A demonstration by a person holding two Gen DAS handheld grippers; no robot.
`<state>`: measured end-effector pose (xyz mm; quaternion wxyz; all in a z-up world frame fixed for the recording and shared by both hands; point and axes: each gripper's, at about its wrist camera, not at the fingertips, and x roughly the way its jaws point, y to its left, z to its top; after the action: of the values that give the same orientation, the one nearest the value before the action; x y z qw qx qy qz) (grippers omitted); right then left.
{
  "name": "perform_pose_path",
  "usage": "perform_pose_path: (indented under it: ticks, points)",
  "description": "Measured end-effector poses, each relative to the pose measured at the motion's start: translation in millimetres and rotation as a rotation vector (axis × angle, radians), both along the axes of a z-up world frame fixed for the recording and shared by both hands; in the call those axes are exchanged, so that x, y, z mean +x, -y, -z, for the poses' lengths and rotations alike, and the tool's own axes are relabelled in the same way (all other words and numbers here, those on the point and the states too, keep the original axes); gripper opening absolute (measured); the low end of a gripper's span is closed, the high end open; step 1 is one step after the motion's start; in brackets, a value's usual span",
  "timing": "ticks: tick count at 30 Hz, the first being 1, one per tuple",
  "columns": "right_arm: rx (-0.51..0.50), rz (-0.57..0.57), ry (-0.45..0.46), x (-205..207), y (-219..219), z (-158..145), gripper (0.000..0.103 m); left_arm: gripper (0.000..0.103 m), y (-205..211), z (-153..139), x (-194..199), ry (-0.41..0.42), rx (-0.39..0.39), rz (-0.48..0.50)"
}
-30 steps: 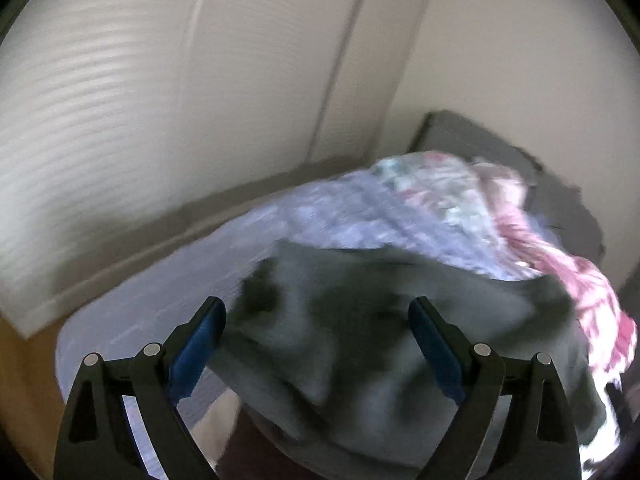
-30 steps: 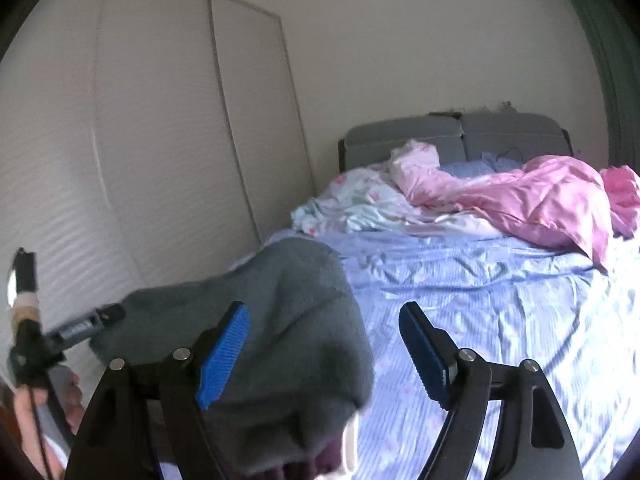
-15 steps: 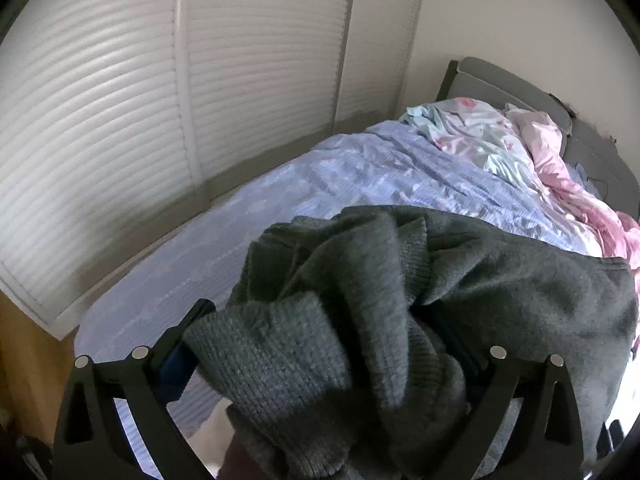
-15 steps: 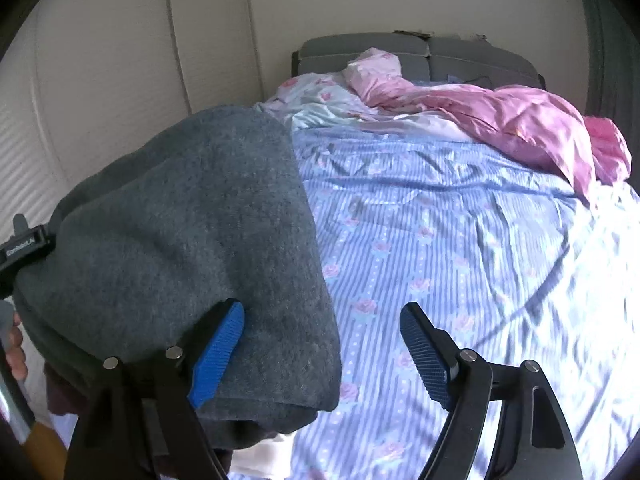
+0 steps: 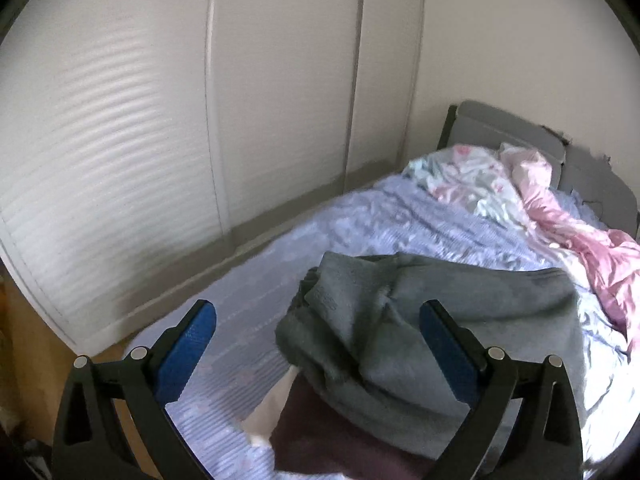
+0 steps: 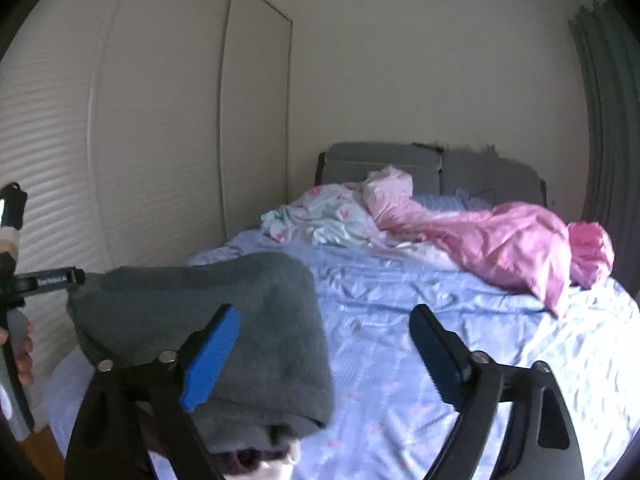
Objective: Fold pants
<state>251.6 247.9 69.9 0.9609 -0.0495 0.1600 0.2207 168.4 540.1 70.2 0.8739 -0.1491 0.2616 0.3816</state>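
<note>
**Bedroom, folded pants set on the pile**

Pale louvred closet doors at ten o'clock, blue floral bed sheet across the middle, pink duvet rumpled toward two o'clock by the grey headboard.

Grey pants now lying as a thick folded bundle at the foot of the bed, on top of a dark maroon garment and something white. Half a second ago draped right over the left gripper's fingers and pressed against the lens; now clear of both pads. Left gripper spread wide, empty, backed off toward six o'clock. Right gripper likewise agape and holding nothing, bundle sitting at nine o'clock behind its left pad. Probably the fold finished and released, only tidying left.

Hard to judge: whether waistband and cuffs line up, since the near edge is cut off at six o'clock. Upper layer rumpled around eleven o'clock in the left view. Motion blur over the sheet.
</note>
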Motion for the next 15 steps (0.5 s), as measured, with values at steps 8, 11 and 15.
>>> perform_pose_path:
  ticks: [8,11,15]
  points:
    - [0.036,-0.015,0.004,-33,59,-29,0.093,0.103,64,-40,-49,0.07,0.052,0.094]
    - [0.064,-0.023,0.013,-49,88,-34,0.093,0.103,96,-47,-71,0.098,0.042,0.144]
    - [0.089,-0.017,-0.001,-63,132,-37,0.093,0.103,148,-47,-93,0.083,0.077,0.229]
